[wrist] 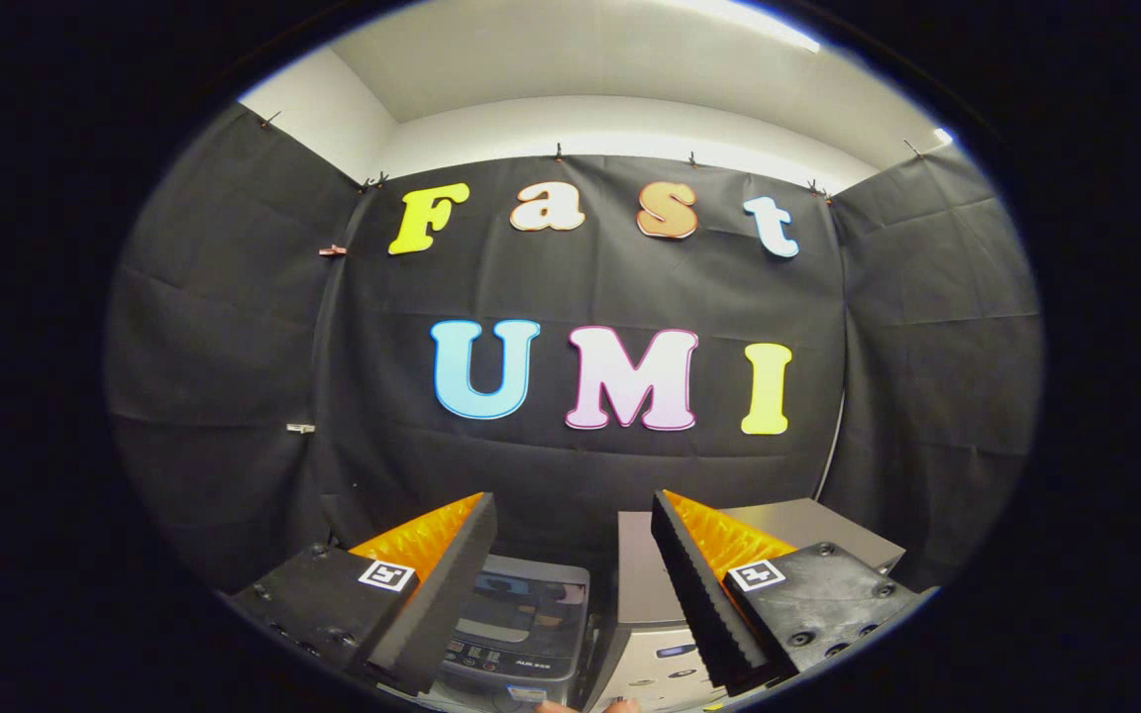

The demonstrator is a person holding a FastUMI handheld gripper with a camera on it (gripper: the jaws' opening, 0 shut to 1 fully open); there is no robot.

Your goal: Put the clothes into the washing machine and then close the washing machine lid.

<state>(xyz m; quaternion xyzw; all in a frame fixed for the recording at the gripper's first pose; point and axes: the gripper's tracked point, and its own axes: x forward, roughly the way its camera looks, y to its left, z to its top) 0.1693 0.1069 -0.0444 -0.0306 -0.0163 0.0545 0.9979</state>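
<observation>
My gripper is open, held high and pointing at the black cloth wall, with nothing between its fingers. Below and between the fingers stands a small grey top-loading washing machine. Its lid lies down flat and looks see-through, with a control panel along its near edge. No clothes are in sight.
A second grey appliance with a flat top stands right of the washing machine, partly behind my right finger. Black cloth walls close the booth at the back and on both sides. A fingertip of a person's hand shows just below the machines.
</observation>
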